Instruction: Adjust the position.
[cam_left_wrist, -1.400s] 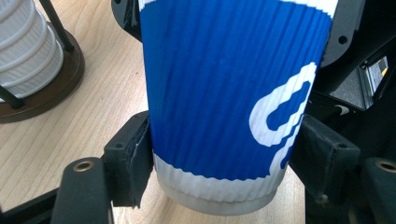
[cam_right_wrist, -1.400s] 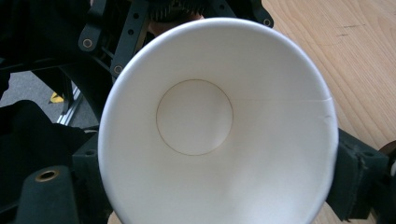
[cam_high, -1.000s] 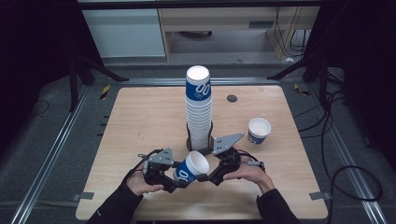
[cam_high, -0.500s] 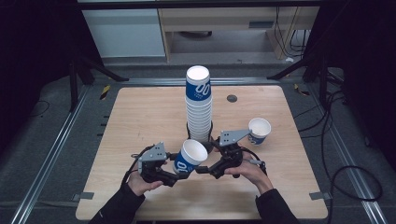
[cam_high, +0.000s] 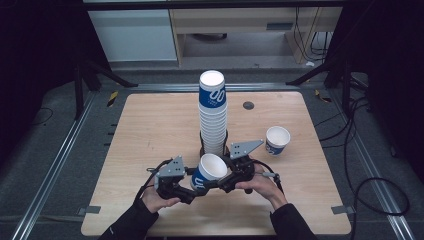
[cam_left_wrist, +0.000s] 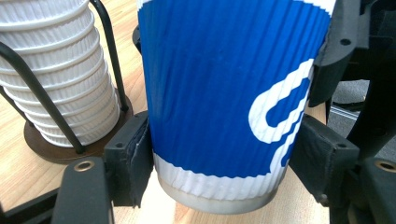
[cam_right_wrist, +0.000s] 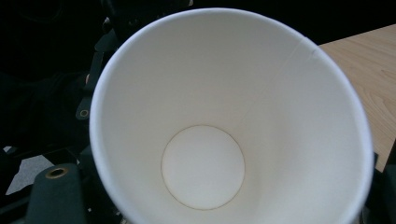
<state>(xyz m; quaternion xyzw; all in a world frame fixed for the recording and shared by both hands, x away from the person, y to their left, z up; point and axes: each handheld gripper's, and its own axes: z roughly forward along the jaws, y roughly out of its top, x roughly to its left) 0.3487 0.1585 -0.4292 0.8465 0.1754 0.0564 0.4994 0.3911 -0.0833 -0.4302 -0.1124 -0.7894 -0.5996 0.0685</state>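
Observation:
A blue-and-white ribbed paper cup (cam_high: 207, 172) hangs tilted above the table's front middle, held between both grippers. My left gripper (cam_high: 196, 187) is shut on its lower part; in the left gripper view its pads (cam_left_wrist: 133, 163) press the cup (cam_left_wrist: 224, 93) near the base. My right gripper (cam_high: 223, 178) comes from the right, one jaw lying against the cup's upper side. The right gripper view looks straight into the white inside of the cup (cam_right_wrist: 205, 154), with my right gripper (cam_right_wrist: 219, 200) flanking it. A tall stack of like cups (cam_high: 213, 115) stands just behind.
The stack sits in a black wire holder on a round dark base (cam_left_wrist: 60, 149). A single cup (cam_high: 277, 140) stands upright at the right of the wooden table (cam_high: 150, 125). A small dark disc (cam_high: 248, 105) lies near the far edge.
The cup has risen a little and turned more upright between the grippers. Both hands have shifted slightly away from the table's front edge.

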